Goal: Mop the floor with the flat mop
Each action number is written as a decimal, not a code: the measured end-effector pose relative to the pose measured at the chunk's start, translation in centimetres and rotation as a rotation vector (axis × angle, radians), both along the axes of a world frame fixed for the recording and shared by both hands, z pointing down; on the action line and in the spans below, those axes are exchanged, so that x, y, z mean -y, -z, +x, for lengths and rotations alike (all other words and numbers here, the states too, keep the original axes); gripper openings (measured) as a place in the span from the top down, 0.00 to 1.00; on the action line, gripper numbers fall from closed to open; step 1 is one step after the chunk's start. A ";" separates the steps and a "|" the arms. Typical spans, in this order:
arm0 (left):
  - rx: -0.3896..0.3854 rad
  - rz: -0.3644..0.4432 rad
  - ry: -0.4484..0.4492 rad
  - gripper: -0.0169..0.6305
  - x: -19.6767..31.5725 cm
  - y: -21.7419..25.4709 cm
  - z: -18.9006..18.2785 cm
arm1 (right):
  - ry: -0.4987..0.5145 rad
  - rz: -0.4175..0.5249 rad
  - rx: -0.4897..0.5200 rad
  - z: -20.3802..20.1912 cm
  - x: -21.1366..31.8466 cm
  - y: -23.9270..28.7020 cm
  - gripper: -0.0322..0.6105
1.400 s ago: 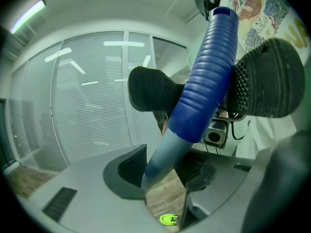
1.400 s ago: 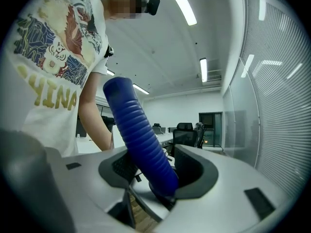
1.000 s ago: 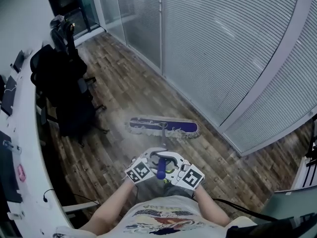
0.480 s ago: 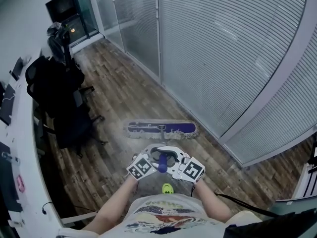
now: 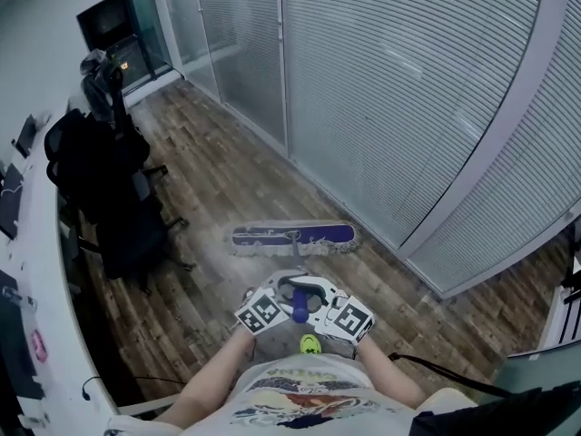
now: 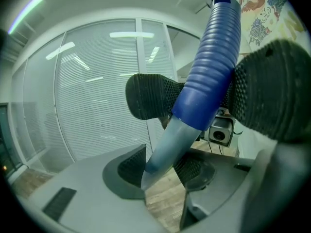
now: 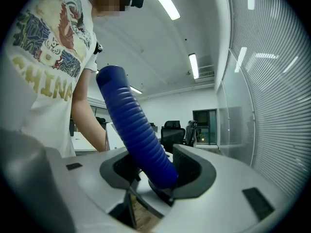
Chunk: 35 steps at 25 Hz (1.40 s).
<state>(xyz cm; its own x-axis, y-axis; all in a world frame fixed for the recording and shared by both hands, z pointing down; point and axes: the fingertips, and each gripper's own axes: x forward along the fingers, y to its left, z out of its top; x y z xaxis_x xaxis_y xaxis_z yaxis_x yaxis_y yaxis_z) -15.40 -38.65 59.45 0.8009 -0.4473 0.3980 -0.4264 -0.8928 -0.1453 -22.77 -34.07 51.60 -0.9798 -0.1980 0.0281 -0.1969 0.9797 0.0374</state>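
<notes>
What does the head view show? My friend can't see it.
The left gripper and right gripper hold the mop handle, the right's jaws closing on it. The mop head lies on the wooden floor near a glass wall.

The head view looks steeply down from high above the floor point(image 5: 227, 175) and mop point(image 5: 290, 237). The left and right gripper views look from very close; both show the handle point(image 6: 209, 76).

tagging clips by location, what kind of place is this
Most likely an office: black swivel chairs along a long white desk, and glass partition walls with blinds.
</notes>
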 end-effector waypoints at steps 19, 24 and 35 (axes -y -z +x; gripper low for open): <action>-0.068 -0.047 -0.069 0.73 -20.2 -0.2 -5.4 | -0.111 -0.078 -0.051 -5.8 -19.4 -0.1 0.64; -0.084 -0.052 -0.070 0.73 -25.8 0.8 -4.8 | -0.112 -0.083 -0.059 -5.3 -24.9 0.9 0.64; -0.101 -0.064 -0.050 0.72 -39.3 0.5 -2.5 | -0.114 -0.093 -0.076 -2.8 -38.7 0.3 0.64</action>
